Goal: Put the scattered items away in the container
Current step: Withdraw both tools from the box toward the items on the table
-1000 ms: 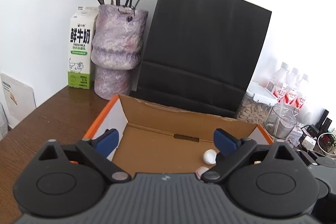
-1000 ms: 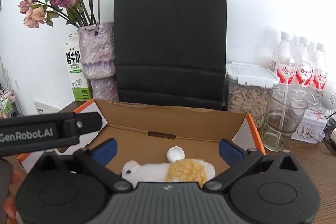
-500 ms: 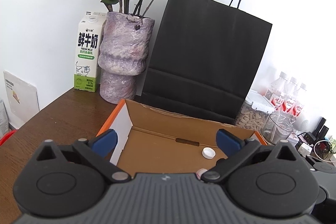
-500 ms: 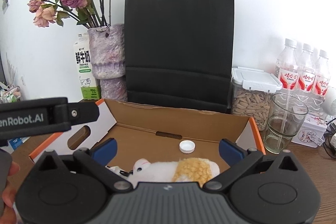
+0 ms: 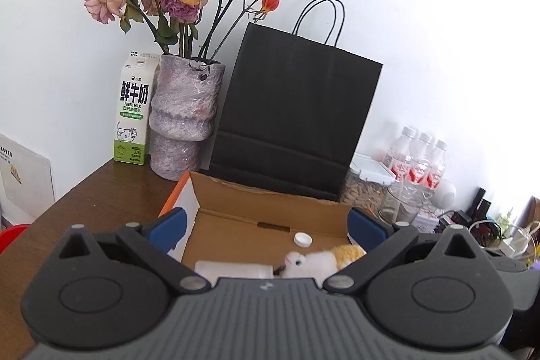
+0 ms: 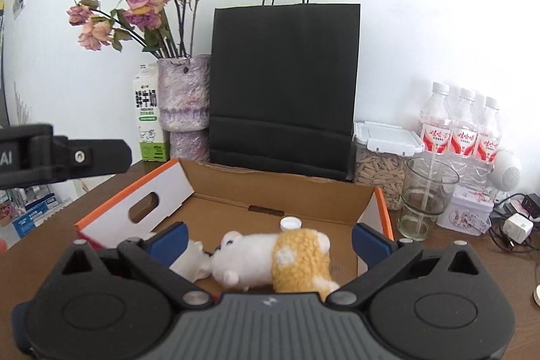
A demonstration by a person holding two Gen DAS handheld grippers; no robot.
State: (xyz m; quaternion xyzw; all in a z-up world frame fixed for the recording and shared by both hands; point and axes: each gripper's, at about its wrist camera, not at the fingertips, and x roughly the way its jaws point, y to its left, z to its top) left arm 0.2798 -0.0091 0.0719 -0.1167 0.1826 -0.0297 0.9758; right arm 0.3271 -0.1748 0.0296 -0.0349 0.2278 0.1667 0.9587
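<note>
Cardboard box (image 6: 280, 188): sits open on the brown worktop (image 5: 98, 191), just ahead of both pairs of tongs; orange edges, white outer flaps, a hand slot in the left flap.
Left tongs (image 5: 266, 223): spread wide and holding nothing, blue pads over the near part of the box, one at each side; in the right wrist view only a black side piece shows at the left edge.
Right tongs (image 6: 268, 238): also wide apart and empty, raised above the near end of the box.
Plush toy (image 6: 270, 255): white front, yellow woolly back, lying on its side on the box floor between the right tongs' pads, not touched by either; its near edge is cut off by the tongs' body.
White object (image 5: 233, 269): lies in the box just left of the toy's head; mostly hidden behind the tongs' body, so what it is cannot be told.
Bottle cap (image 6: 290, 222): white, on the box floor beyond the toy, near the slot in the far wall.
Glass (image 6: 427, 198): clear, with a stirrer, right of the box.
Jar of seeds (image 6: 381, 164): white lid, behind the glass.
Paper bag (image 6: 283, 83): black, upright just behind the box.
Vase (image 5: 185, 113): mottled purple with dried roses, left of the bag.
Milk carton (image 5: 133, 110): left of the vase, against the wall.
Water bottles (image 6: 462, 123): three, far right; lower parts hidden.
</note>
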